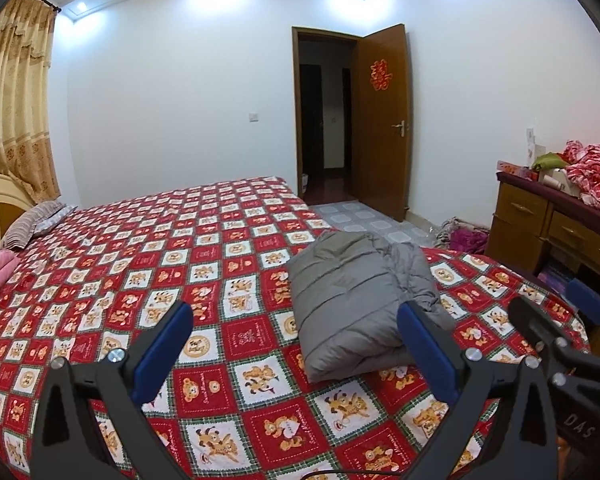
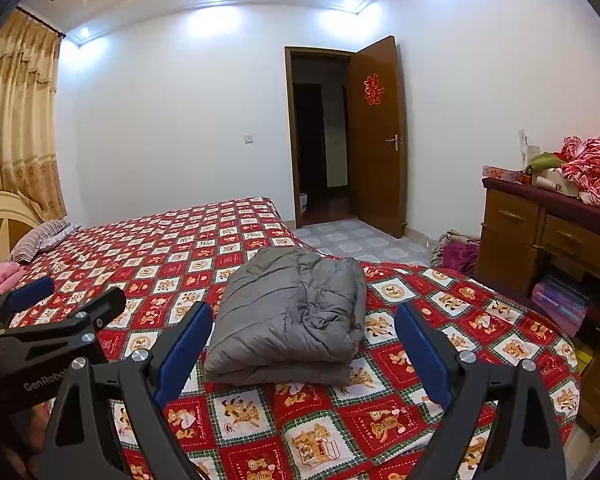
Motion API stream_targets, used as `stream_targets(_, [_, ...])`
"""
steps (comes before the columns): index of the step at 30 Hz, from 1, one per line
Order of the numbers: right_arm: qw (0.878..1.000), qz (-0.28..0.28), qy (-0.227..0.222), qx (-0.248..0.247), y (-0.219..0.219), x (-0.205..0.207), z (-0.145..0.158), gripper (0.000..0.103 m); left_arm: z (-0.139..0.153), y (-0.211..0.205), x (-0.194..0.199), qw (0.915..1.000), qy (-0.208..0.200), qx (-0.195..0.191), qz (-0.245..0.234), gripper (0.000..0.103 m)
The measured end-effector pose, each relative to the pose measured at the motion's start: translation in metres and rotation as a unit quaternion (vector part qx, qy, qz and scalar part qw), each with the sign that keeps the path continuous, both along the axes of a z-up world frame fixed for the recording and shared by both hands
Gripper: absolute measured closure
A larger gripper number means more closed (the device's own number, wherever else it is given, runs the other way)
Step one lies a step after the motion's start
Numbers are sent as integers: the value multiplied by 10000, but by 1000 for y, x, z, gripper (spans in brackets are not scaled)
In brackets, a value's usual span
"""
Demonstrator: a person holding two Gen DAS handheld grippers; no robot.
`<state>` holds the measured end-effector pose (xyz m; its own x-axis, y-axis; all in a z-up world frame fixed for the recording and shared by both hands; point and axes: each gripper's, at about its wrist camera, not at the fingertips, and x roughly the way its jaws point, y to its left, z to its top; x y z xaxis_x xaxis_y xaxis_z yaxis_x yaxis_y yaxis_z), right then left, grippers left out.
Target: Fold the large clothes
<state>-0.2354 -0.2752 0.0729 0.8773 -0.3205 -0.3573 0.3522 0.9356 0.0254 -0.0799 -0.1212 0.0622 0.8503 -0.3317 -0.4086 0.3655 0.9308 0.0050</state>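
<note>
Bedroom with white walls, open brown door far side carrying a red paper character, tiled floor past the bed's foot. Bed cover is a red check with bear prints, bare across most of its width; pillow and pink bedding at the head end, left. Wooden dresser stands near the bed's right edge, red plaid cloth heaped on top. Grey padded jacket lies folded into a compact block near the foot-side edge, long axis running away from me toward the door, layered fold edges facing me. My left gripper and right gripper both hover spread wide, holding nothing, clear of the jacket. Readable: "GenRobo" on the left tool's body, "DAS" on the right's.
</note>
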Motion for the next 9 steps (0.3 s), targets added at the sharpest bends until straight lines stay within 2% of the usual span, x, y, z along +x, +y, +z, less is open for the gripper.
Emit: stream_targets(9, [10000, 2, 60, 57, -3, 3, -4, 10, -2, -3, 3, 10000, 9, 69, 52, 0])
